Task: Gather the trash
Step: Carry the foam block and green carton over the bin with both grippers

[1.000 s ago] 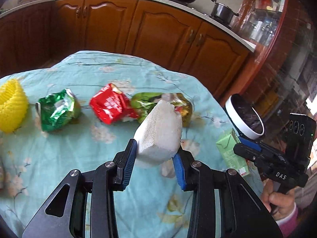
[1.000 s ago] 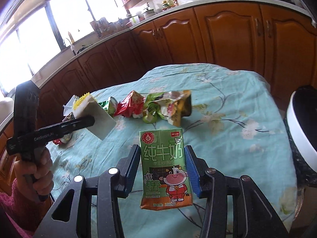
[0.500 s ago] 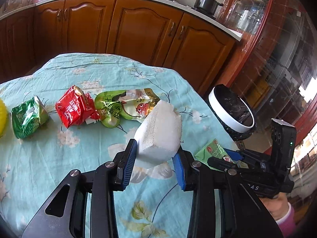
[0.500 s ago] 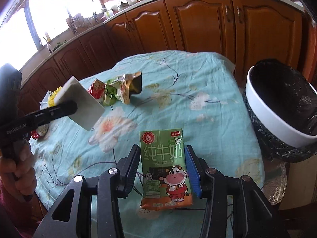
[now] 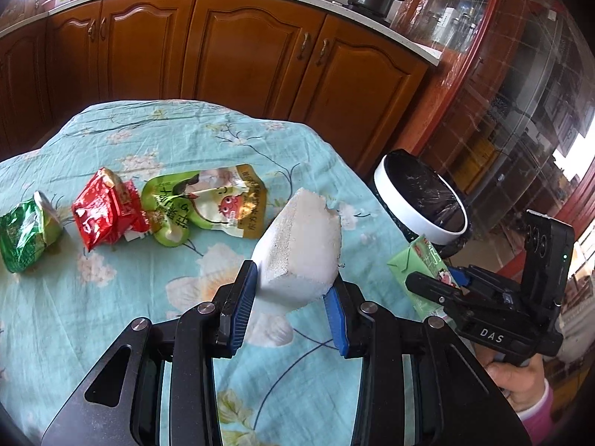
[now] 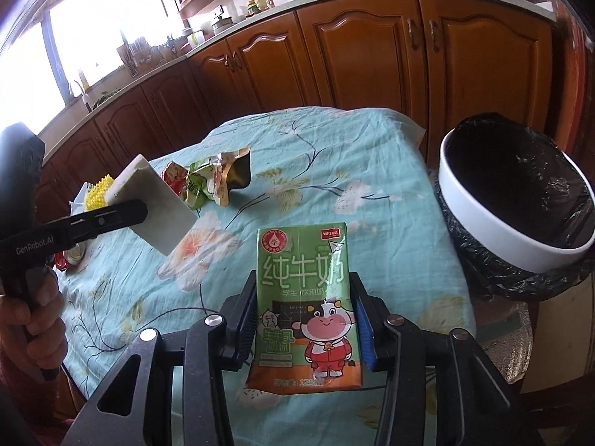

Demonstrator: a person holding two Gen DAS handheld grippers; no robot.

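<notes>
Milk carton (image 6: pixel 305 308) clamped upright in right gripper (image 6: pixel 305 319), beside bin (image 6: pixel 520 200)

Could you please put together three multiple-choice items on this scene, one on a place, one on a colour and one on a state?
1. Where is the trash bin?
A. Beside the table's edge, on the right gripper's side
B. On the kitchen counter
C. In the middle of the table

2. What colour is the milk carton?
A. Blue
B. Mainly green
C. White

3. What is the left gripper doing?
A. Hanging open with nothing in it
B. Pressing a red wrapper onto the table
C. Holding a white foam block clear of the table

Answers: 1 A, the bin's white rim stands past the tablecloth in the right wrist view. 2 B, its printed front is green. 3 C, the blue pads clamp the block above the cloth.
</notes>
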